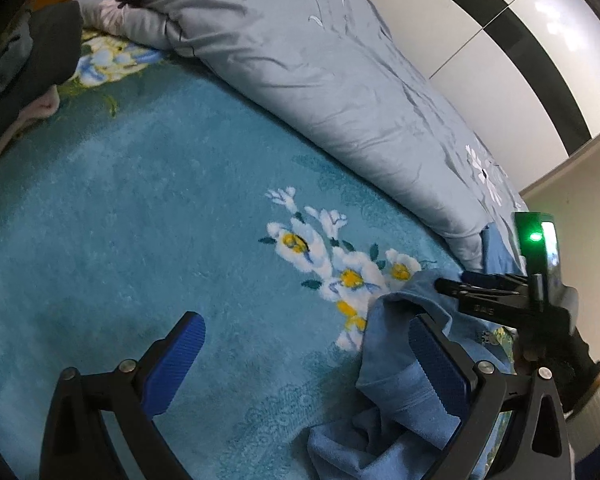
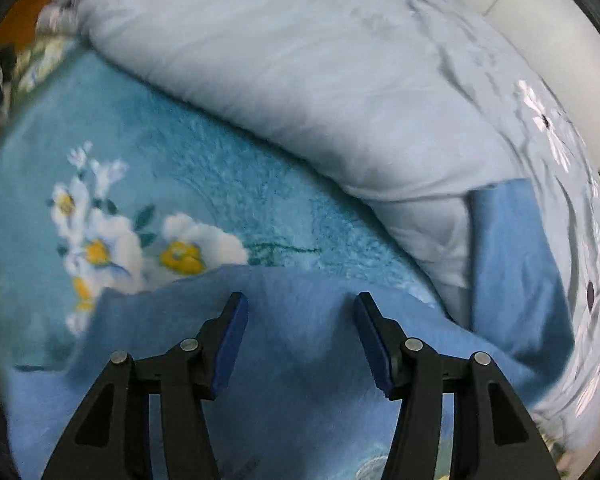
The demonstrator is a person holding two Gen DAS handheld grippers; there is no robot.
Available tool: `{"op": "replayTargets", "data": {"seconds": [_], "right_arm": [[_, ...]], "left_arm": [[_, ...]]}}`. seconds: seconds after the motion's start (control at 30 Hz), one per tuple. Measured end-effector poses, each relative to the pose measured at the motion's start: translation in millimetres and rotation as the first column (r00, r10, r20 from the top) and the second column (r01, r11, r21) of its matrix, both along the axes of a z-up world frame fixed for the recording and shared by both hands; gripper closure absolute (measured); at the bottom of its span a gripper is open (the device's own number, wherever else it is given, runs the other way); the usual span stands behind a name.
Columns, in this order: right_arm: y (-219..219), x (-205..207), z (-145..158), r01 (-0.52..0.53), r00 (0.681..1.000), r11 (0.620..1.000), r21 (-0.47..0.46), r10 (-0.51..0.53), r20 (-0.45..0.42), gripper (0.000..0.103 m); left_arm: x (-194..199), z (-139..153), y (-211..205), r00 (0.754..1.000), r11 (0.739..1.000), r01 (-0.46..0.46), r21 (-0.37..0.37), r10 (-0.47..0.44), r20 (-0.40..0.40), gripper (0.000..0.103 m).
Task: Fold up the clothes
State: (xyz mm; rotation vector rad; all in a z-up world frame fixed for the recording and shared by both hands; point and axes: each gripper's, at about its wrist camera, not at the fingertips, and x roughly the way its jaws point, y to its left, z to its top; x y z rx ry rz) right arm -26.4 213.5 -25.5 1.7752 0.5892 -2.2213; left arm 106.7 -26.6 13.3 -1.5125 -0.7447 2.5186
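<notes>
Your right tool (image 2: 300,340) hangs half open over the blue garment (image 2: 300,400), gripping nothing. Your left tool (image 1: 308,364) gapes wide, empty. Next, pinch an edge to fold.

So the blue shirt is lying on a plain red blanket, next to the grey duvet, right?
Not quite: the blanket is teal with white and yellow flowers, not plain red. The right wrist view shows it clearly. The blue shirt does lie on it, next to the grey duvet.
</notes>
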Motion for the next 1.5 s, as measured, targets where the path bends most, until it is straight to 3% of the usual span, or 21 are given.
{"op": "replayTargets", "data": {"seconds": [0.17,0.3,0.37,0.53,0.67,0.73,0.87,1.1,1.23,1.3,1.37,1.5], "right_arm": [[8,0,-11,0.061,0.998,0.998,-0.031,-0.06,0.033,0.05],[14,10,-8,0.122,0.993,0.991,-0.052,-0.122,0.003,0.086],[17,18,-1,0.146,0.989,0.986,-0.075,-0.148,-0.024,0.094],[37,37,25,0.218,0.965,0.964,-0.151,-0.236,-0.111,0.097],[86,60,65,0.331,0.9,0.91,-0.25,-0.384,-0.205,0.097],[118,79,83,0.387,0.857,0.869,-0.308,-0.462,-0.226,0.097],[151,135,99,0.448,0.803,0.837,-0.315,-0.531,-0.27,0.097],[217,236,76,0.603,0.723,0.737,-0.306,-0.667,-0.182,0.097],[232,276,46,0.677,0.682,0.674,-0.296,-0.726,-0.095,0.097],[235,289,35,0.692,0.673,0.657,-0.299,-0.737,-0.06,0.097],[230,294,32,0.685,0.682,0.663,-0.302,-0.729,-0.053,0.097],[226,304,47,0.652,0.707,0.686,-0.321,-0.704,-0.069,0.097]], "left_arm": [[0,0,2,1.0,1.0,0.009,-0.006,-0.009,-0.003,0.0],[1,2,2,1.0,1.0,0.01,-0.005,-0.01,-0.005,0.0],[3,4,3,1.0,1.0,0.02,-0.009,-0.02,-0.01,0.0],[8,10,10,0.998,0.998,0.068,0.002,-0.068,-0.015,0.0],[12,12,25,0.988,0.988,0.154,0.016,-0.154,-0.014,0.0],[14,13,38,0.975,0.975,0.22,0.008,-0.22,-0.014,0.0],[20,12,69,0.936,0.936,0.351,-0.038,-0.351,-0.008,0.0],[39,14,111,0.85,0.844,0.521,-0.123,-0.527,-0.018,0.0],[52,14,129,0.798,0.79,0.592,-0.157,-0.602,-0.023,0.001],[56,16,134,0.777,0.77,0.616,-0.168,-0.628,-0.03,0.001],[60,20,136,0.769,0.761,0.623,-0.183,-0.638,-0.038,0.002],[63,27,132,0.776,0.771,0.608,-0.189,-0.627,-0.063,0.002]]}}
